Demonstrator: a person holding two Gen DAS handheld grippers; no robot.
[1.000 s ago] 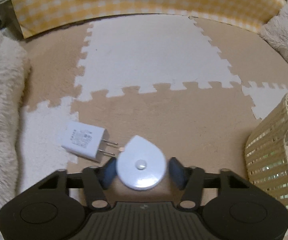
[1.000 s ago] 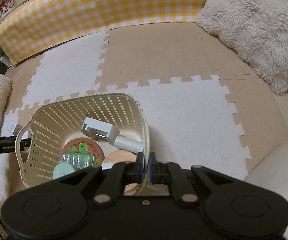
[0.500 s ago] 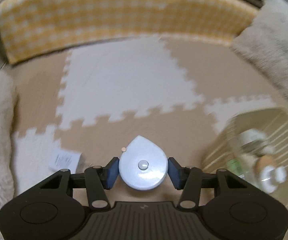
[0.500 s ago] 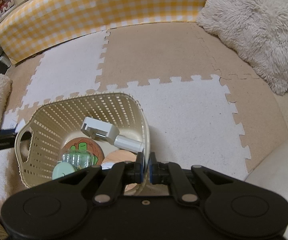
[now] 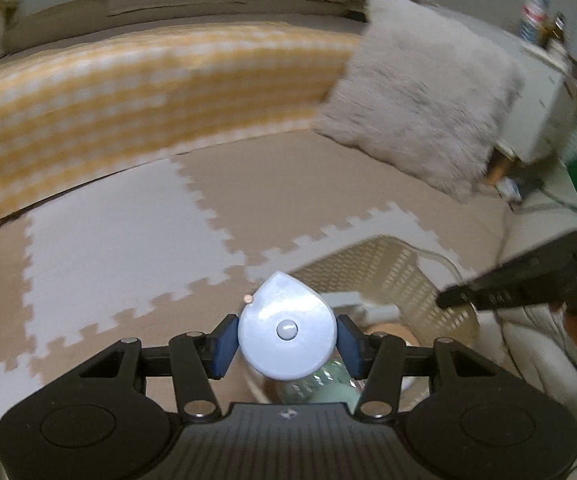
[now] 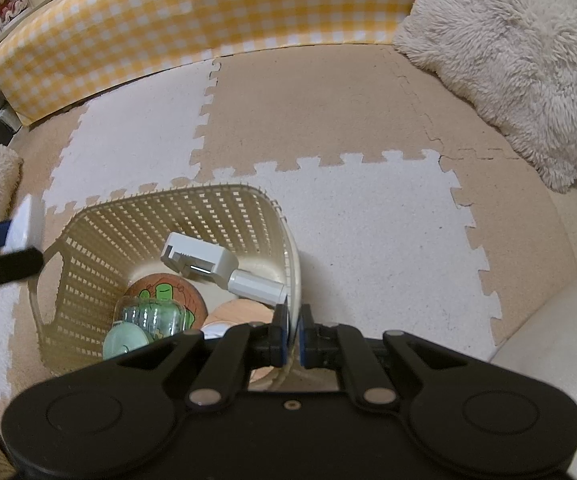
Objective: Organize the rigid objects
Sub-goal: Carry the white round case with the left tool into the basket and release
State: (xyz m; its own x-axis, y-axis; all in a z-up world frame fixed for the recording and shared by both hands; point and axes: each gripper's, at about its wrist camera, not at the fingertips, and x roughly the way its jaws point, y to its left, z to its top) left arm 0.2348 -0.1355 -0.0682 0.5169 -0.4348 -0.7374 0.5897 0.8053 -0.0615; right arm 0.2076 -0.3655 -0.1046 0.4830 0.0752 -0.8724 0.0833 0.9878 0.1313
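1. The left gripper (image 5: 287, 340) was partly closed, its two blue pads pressed against opposite sides of a white teardrop-shaped tape measure (image 5: 287, 327), which it held off the floor.
2. In the right wrist view that same tape measure (image 6: 26, 222) showed edge-on at the far left, over the left rim of the basket (image 6: 88, 240).
3. The right gripper (image 6: 293, 334) was almost fully closed, its pads pinching the basket's near right rim between them.
4. From the left wrist view the basket (image 5: 392, 268) sat just ahead of and under the held tape measure, blurred by motion.
5. Inside the basket lay a white charger block (image 6: 198, 258) with a white plug (image 6: 256, 286) against the right wall, a round coaster with a green cactus print (image 6: 164, 292), and a clear green bottle (image 6: 152, 318) on its side.
6. The basket stood on tan-and-white foam puzzle mats (image 6: 360, 216), with a yellow checked cushion (image 6: 192, 20) behind and a fluffy pillow (image 6: 520, 64) to the right.
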